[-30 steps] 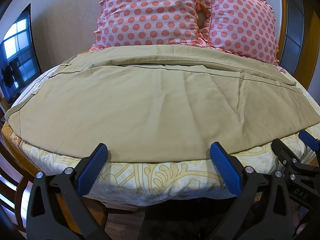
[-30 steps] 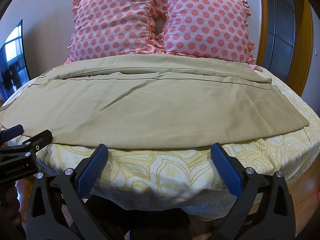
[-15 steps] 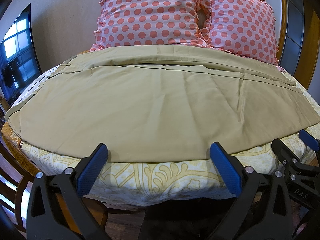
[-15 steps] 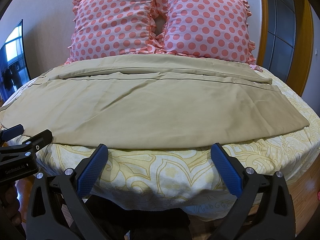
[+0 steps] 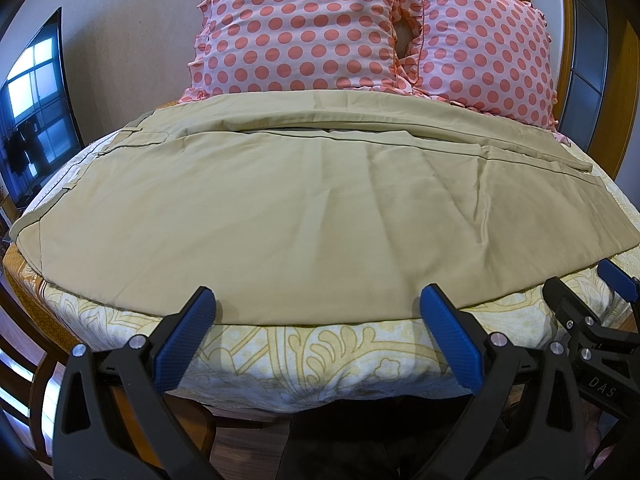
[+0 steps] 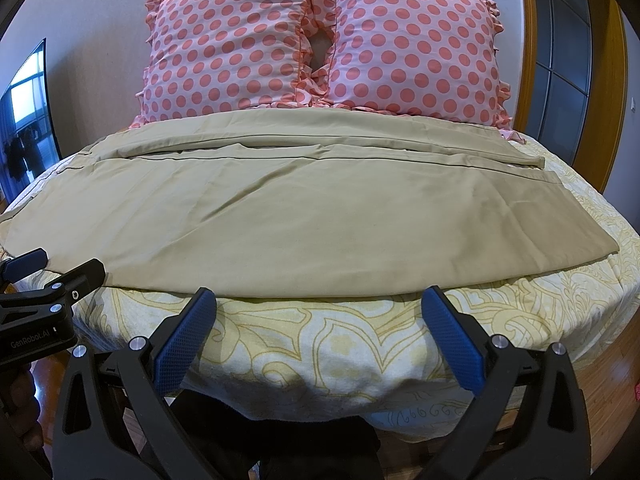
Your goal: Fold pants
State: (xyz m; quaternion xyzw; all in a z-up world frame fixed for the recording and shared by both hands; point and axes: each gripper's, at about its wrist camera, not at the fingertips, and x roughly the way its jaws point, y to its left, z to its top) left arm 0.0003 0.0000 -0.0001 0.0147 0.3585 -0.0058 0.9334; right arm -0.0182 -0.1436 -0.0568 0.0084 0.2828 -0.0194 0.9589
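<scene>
Tan pants lie spread flat across the bed, waistband at the left, leg hems at the right; they also show in the right wrist view. My left gripper is open and empty, at the near edge of the pants, just above the bed's front edge. My right gripper is open and empty, at the same near edge further right. Each gripper shows at the side of the other's view: the right one and the left one.
Two pink polka-dot pillows stand against the wall behind the pants. The bed has a yellow patterned sheet. A dark screen stands at the left, wooden door frames at the right.
</scene>
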